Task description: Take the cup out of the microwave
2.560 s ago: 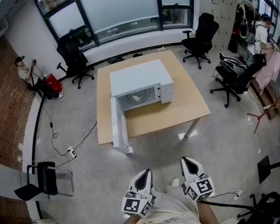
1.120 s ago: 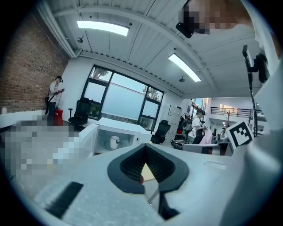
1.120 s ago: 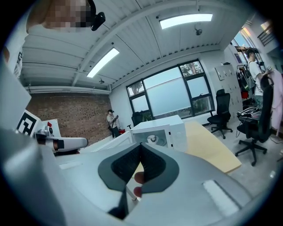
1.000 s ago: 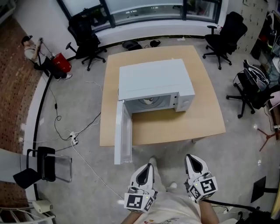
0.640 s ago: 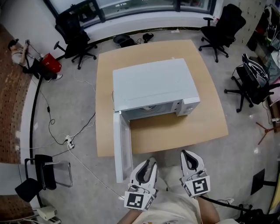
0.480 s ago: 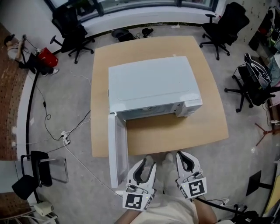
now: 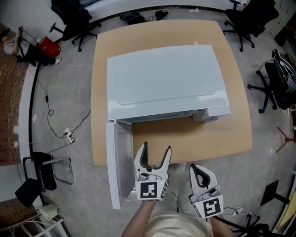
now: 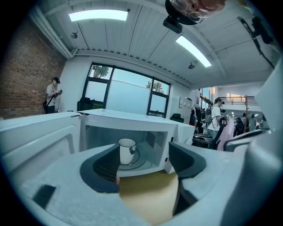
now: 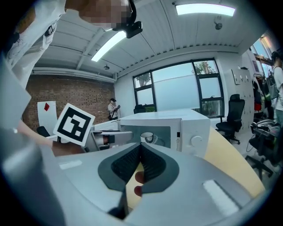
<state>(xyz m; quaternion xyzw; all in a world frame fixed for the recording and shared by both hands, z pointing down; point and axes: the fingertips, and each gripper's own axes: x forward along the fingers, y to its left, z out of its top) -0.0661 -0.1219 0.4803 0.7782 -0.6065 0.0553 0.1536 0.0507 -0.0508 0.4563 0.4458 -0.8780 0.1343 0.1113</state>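
A white cup (image 8: 127, 151) with a dark rim stands upright on the turntable inside the white microwave (image 7: 162, 78). The cup (image 9: 147, 137) also shows in the right gripper view, and is hidden from the head view. The microwave's door (image 7: 118, 166) hangs open past the table's front edge. My left gripper (image 7: 157, 147) is over the table's front edge, in front of the cavity. Its jaws are opening with nothing between them, and the cup is well beyond the left gripper (image 8: 143, 161). My right gripper (image 7: 196, 167) is shut and empty, lower right, off the table.
The microwave sits on a wooden table (image 7: 185, 139). Black office chairs (image 7: 69, 14) stand on the floor behind it and at the right (image 7: 277, 78). A folding chair (image 7: 37, 178) and cables (image 7: 69, 134) lie at the left. A person (image 8: 52, 95) stands far off.
The view has come much closer to the table. My left gripper has moved forward to the microwave's front and its jaws have spread apart. The right gripper trails behind, still shut.
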